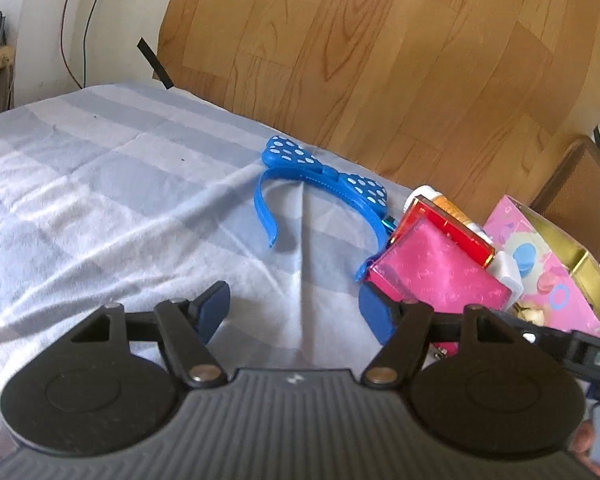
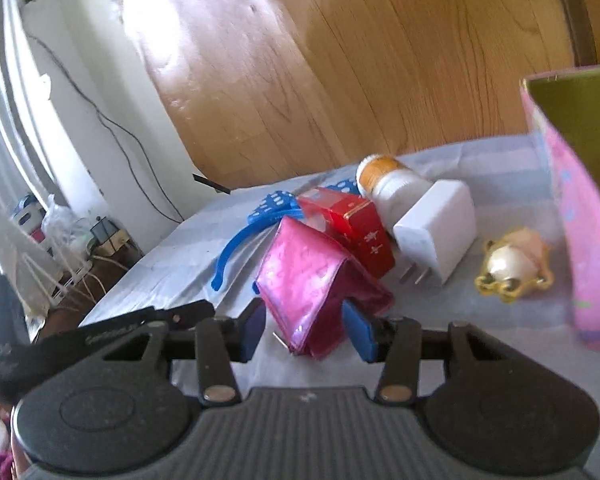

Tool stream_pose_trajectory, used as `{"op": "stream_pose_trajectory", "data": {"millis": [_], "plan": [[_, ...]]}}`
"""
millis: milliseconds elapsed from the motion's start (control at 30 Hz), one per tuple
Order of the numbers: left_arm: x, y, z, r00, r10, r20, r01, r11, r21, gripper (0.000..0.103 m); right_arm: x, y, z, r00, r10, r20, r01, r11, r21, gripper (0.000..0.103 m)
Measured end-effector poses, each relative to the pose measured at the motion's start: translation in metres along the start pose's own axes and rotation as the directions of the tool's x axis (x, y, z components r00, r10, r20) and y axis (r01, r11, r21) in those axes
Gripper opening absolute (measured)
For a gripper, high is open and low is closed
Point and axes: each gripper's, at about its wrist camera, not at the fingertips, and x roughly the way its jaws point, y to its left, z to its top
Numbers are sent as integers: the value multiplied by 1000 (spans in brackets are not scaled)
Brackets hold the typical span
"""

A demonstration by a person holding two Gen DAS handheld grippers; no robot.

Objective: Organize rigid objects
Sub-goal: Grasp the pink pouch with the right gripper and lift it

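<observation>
Bedcloth [image 1: 100, 184] lies bare left of the blue headband [image 1: 320, 184]. Left gripper [image 1: 296, 308] gapes wide and empty. Right gripper [image 2: 304, 324] straddles the pink wallet [image 2: 312, 284], pads apart; no lettering readable.

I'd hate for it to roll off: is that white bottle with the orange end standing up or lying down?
Lying down. The white bottle rests on its side on the blue-grey cloth, orange end toward the wooden board, wedged against the white charger.

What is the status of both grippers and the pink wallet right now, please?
Left gripper open, empty. Right gripper open, straddling pink wallet; contact unclear. Red box leans against wallet; blue headband behind.
</observation>
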Motion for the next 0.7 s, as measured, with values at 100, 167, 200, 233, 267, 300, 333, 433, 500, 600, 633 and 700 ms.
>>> {"op": "stream_pose_trajectory", "data": {"millis": [100,167,200,233,267,300,333,433,500,600,633,700], "plan": [[1,-2,-1,1000,5,2,-5,1000,11,73,14,5,0,1000,0,-14,0,1000,16,44],[2,-2,0,1000,4,2,-4,1000,14,73,19,9,-1,1000,-7,-18,7,1000,12,38],[2,-2,0,1000,3,2,-3,1000,13,73,21,11,-1,1000,-15,-22,15,1000,11,34],[2,-2,0,1000,4,2,-4,1000,12,73,24,11,-1,999,-26,-31,27,1000,12,19],[2,-2,-1,1000,4,2,-4,1000,11,73,23,11,-2,999,-30,-39,31,999,18,18],[2,-2,-1,1000,4,2,-4,1000,11,73,23,10,-3,999,-23,-38,24,999,27,18],[2,-2,-1,1000,5,2,-5,1000,12,73,20,9,-3,999,-18,-38,19,999,33,16],[2,-2,-1,1000,6,3,-6,1000,13,73,10,10,-9,999,-4,-49,5,999,33,13],[3,-1,0,1000,4,2,-4,1000,14,73,-5,10,-15,998,8,-59,-6,1000,28,12],[2,-2,0,1000,5,-1,-5,1000,23,73,-38,4,-28,997,36,-74,-34,999,31,12],[1,-2,0,1000,0,-1,0,1000,29,73,-52,1,-33,996,40,-80,-37,999,33,12],[0,-4,0,1000,-28,-1,28,998,52,73,-82,-11,-41,996,26,-86,-23,999,40,12]]}}
